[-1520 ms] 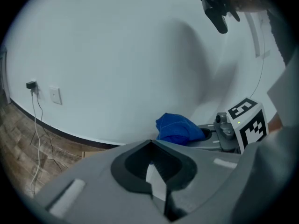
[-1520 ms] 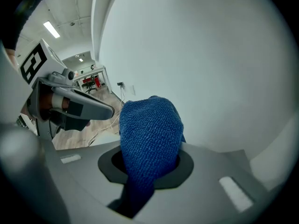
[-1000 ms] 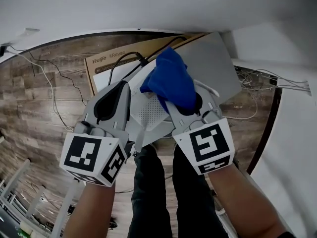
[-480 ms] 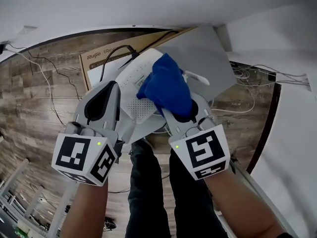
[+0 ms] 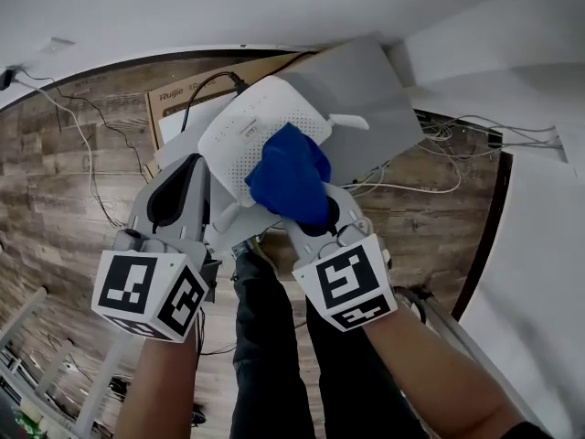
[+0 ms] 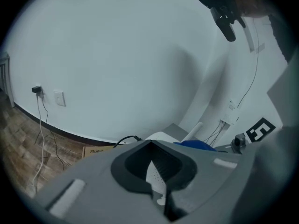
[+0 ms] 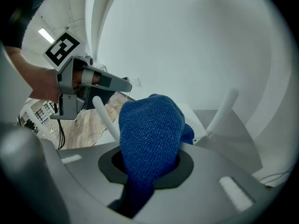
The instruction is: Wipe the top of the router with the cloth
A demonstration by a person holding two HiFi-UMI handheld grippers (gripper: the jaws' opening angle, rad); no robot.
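Over the wood floor point(image 5: 64, 172), my left gripper point(image 6: 156, 190) keeps its jaws pinched on the white router point(image 5: 247, 135) while my right gripper point(image 7: 138, 190), jaws closed on the blue cloth point(image 5: 291, 172), has dragged it back across the top toward me, so one wiping stroke looks nearly done.

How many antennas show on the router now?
2 on the white router. In the right gripper view, one white antenna rises right of the blue terry cloth, the other left of it. More may be hidden behind the cloth.
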